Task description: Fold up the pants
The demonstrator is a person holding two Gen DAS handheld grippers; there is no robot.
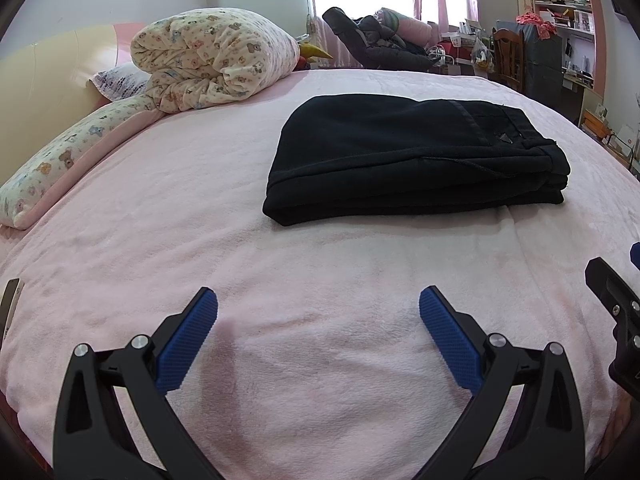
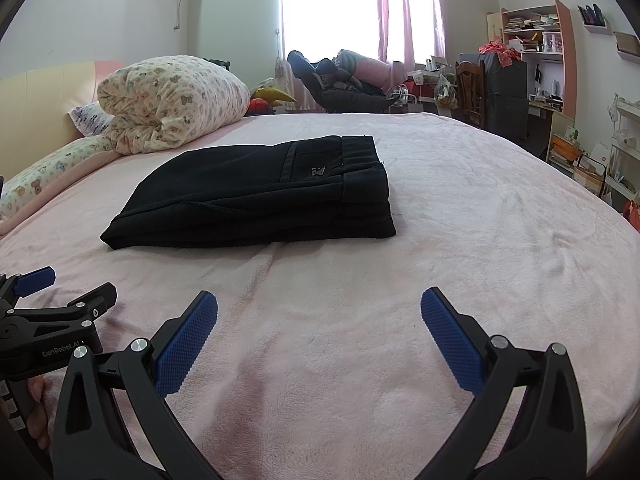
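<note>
The black pants (image 1: 416, 160) lie folded into a thick flat stack on the pink bed cover (image 1: 320, 280), waistband to the right. They also show in the right wrist view (image 2: 256, 196). My left gripper (image 1: 318, 300) is open and empty, hovering over the bed cover well in front of the pants. My right gripper (image 2: 319, 300) is open and empty, also in front of the pants and apart from them. The left gripper shows at the left edge of the right wrist view (image 2: 64, 284), jaws apart.
A rolled floral quilt (image 1: 212, 60) and pillows (image 1: 60, 160) lie at the bed's head on the left. Beyond the bed stand a chair piled with clothes (image 2: 344, 84), a wooden chair (image 2: 470, 88), a desk and shelves (image 2: 532, 40).
</note>
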